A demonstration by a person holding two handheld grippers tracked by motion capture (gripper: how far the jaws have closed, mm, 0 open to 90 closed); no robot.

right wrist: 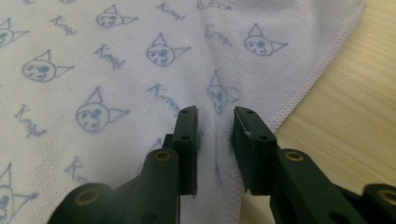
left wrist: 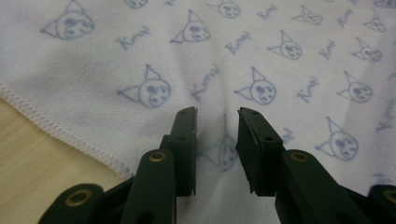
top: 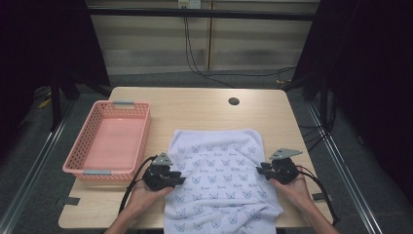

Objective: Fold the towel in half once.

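Both forearms come in over the table's near edge, each hand wrapped around a claw and both claws pointing inward toward each other. The left claw (top: pixel 176 179) sits near the near-left part of the table, its jaws narrowed to a small gap. The right claw (top: pixel 260 169) sits toward the right edge, jaws likewise narrowly parted.

From the high view we look forward and down on the whole table (top: pixel 204 105) — its far edge, the floor and a wall beyond — from above the person's side. The left gripper view rides low on its gripper, looking along the jaws, very close to the printed towel (left wrist: pixel 261 51), with a strip of tabletop at its left. The right gripper view sits just as near, tabletop at its right. All three views share the towel — near its two side hems.
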